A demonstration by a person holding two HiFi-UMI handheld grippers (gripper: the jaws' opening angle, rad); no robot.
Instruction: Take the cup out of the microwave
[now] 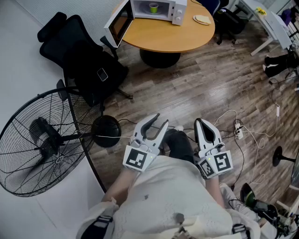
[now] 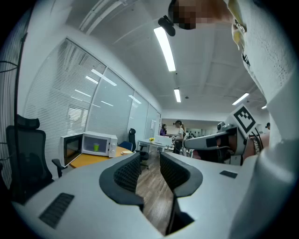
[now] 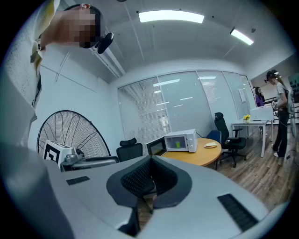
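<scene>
A white microwave [image 1: 161, 9] stands on the round wooden table [image 1: 187, 35] at the far side of the room, its door [image 1: 119, 22] swung open to the left. Inside it is a green cup [image 1: 153, 7], also visible in the left gripper view as the cup [image 2: 96, 147] and in the right gripper view as the cup [image 3: 177, 144]. Both grippers are held close to the person's body, far from the table. My left gripper [image 1: 161, 119] [image 2: 150, 161] has a narrow gap between its jaws and holds nothing. My right gripper [image 1: 198, 121] [image 3: 150, 163] is shut and empty.
A large standing fan [image 1: 46, 140] is at the left, and a black office chair [image 1: 84, 60] stands between it and the table. A plate [image 1: 202, 19] lies beside the microwave. White cables [image 1: 243, 130] trail over the wood floor at the right. People stand at distant desks [image 2: 177, 135].
</scene>
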